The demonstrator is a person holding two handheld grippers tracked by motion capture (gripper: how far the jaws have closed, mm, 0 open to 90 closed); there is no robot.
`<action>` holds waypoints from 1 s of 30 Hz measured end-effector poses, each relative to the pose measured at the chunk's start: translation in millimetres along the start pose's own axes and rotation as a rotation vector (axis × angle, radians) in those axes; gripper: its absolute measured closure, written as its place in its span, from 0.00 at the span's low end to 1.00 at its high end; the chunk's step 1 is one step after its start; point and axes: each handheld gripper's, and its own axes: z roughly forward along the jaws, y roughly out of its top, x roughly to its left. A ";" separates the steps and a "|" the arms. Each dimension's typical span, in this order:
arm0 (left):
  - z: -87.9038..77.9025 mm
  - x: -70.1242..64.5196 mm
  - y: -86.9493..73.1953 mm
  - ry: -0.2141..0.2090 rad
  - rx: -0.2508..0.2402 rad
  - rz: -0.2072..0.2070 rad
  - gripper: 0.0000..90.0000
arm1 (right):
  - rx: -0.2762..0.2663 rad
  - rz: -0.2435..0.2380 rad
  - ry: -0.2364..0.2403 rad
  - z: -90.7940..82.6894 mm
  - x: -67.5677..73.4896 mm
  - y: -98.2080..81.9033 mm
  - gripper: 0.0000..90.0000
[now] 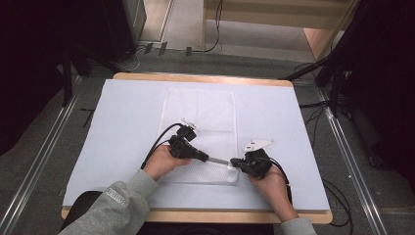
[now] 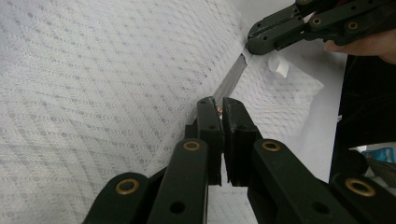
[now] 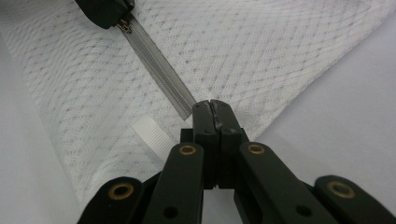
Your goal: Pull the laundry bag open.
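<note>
A white mesh bag [image 1: 200, 132] lay flat on the table [image 1: 122, 127], reaching from near the far edge down toward the near edge, roughly midway between the left and right edges. Along the bag's near part ran a grey zipper [image 1: 219, 160], stretched between the two grippers. The left gripper [image 1: 204, 156], held in the person's left hand [image 1: 160, 162], pointed right across the bag; in the left gripper view its jaws stood almost closed, pinching a small copper-coloured zipper pull [image 2: 219, 110] at the near end of the grey tape. The right gripper [image 1: 235, 162], held in the right hand [image 1: 270, 183] near the bag's near right corner, pointed left toward the other. In the right gripper view its jaws were pressed together on the end of the zipper [image 3: 161, 65] at the mesh's edge, with a small white ribbed tab [image 3: 150, 133] lying just beside them on the bag. The two gripper tips stood near each other, apart, with the short length of grey tape between them. A grey three-cornered plate [image 1: 257, 144] sat on top of the right gripper.
</note>
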 end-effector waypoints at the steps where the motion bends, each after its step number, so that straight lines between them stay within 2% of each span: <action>1: 0.2 -0.4 -0.4 -0.001 0.004 0.000 0.98 | 0.001 0.001 0.001 -0.1 0.0 0.1 1.00; 4: -1.0 0.5 -1.2 0.016 0.011 0.004 0.98 | 0.003 0.001 0.001 -0.1 -0.1 0.3 1.00; 6: -3.9 3.1 -2.5 0.010 0.002 -0.017 0.98 | 0.001 -0.004 0.004 0.1 -0.6 0.4 1.00; 9: -7.6 4.7 -3.9 0.003 -0.006 -0.023 0.98 | 0.003 -0.005 0.004 0.1 -0.8 0.5 1.00; 13: -12.1 3.2 -7.6 0.026 0.008 -0.013 0.98 | 0.004 -0.002 0.005 0.0 -0.8 0.6 1.00; 17: -23.0 8.8 -12.5 0.016 -0.009 -0.037 0.98 | 0.005 -0.007 0.005 -0.1 -0.9 0.7 1.00; 25: -32.8 14.3 -18.9 0.030 -0.010 -0.048 0.98 | 0.009 -0.011 0.003 -0.3 -0.6 0.8 1.00; 30: -39.7 18.2 -24.2 0.020 -0.012 -0.058 0.98 | 0.004 -0.006 0.006 -0.1 -1.0 0.6 1.00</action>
